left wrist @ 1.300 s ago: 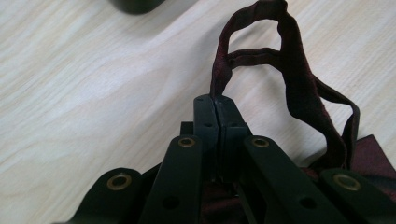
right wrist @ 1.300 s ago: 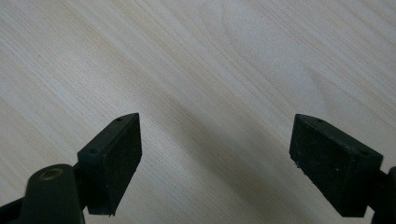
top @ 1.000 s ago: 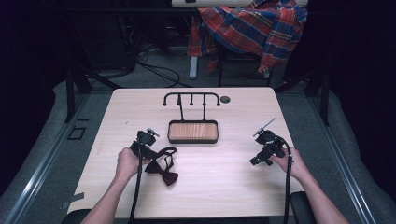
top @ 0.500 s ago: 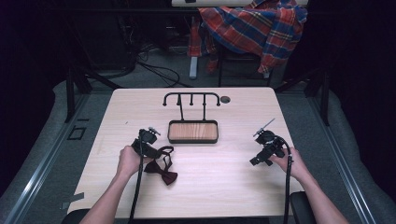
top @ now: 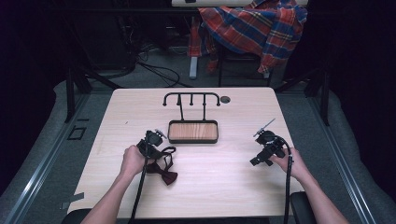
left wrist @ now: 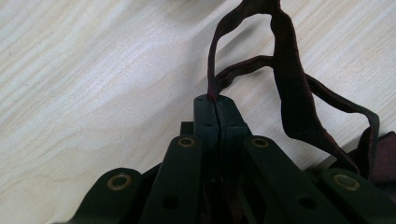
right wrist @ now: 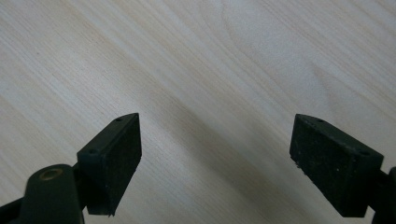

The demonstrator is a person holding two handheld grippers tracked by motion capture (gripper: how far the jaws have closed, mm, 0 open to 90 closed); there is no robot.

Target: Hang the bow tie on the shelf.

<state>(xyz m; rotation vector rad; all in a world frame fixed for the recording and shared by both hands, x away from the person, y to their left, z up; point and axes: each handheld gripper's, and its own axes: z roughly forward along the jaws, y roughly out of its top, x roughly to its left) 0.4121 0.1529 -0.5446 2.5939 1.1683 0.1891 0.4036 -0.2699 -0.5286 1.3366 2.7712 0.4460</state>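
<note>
A dark red bow tie [top: 164, 175] lies on the pale wood table [top: 224, 191] near its front left, its thin strap [top: 167, 151] looping toward the tray. My left gripper [top: 158, 150] sits at that strap. In the left gripper view its jaws [left wrist: 215, 100] have just been closing and now stand shut on the strap [left wrist: 289, 84], which rises in a loop from between the pads; the bow [left wrist: 380, 158] shows at the right edge. My right gripper [top: 257, 160] rests low over bare table at the right, jaws wide open [right wrist: 215, 144] with nothing between them.
A black rack with several hooks [top: 191, 95] rises from a wood-floored tray [top: 193, 131] at the table's middle back. A small round grommet [top: 225, 99] sits beside it. A plaid shirt [top: 254, 28] hangs over a chair beyond the far edge.
My left gripper has shifted slightly to the right at the bow tie's strap. The right hand and its gripper have stayed where they were.
</note>
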